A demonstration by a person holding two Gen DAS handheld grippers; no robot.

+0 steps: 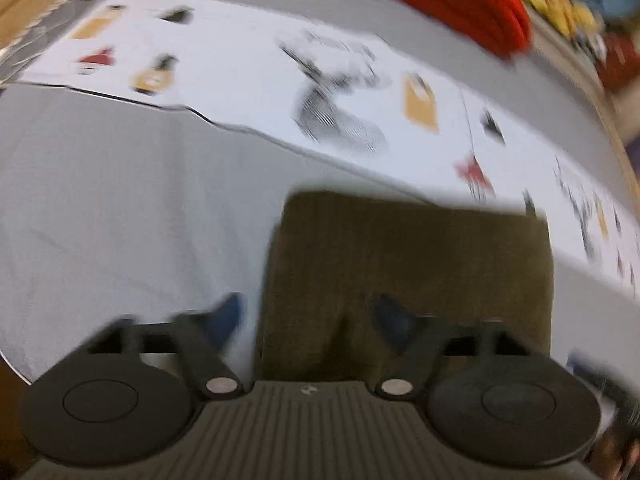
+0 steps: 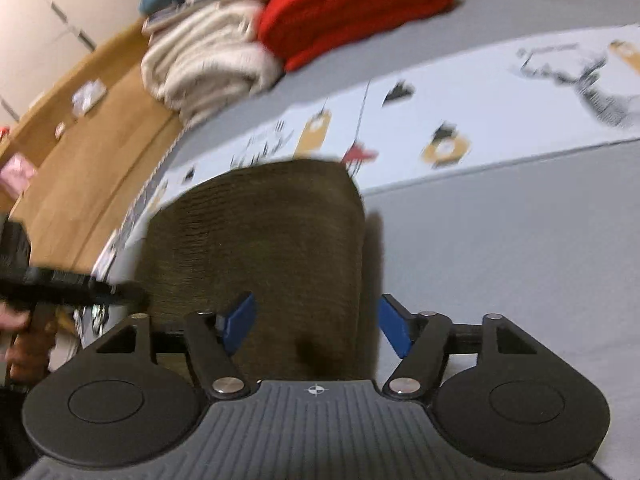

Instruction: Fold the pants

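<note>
Folded olive pants (image 1: 408,280) at frame centre on grey surface (image 1: 120,200). Left hand-held gripper (image 1: 308,316) spread wide, holding nothing. Right hand-held gripper (image 2: 316,322) likewise wide, empty, above pants.

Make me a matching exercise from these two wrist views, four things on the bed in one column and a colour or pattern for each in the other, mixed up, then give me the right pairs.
Things:
1. folded pants
2. knit garment at the far edge
3. fluffy bundle beside it
4. printed strip across the grey cover

Descriptions:
A. cream
B. olive brown
C. white with small pictures
D. red

Pairs: 1-B, 2-D, 3-A, 4-C
</note>
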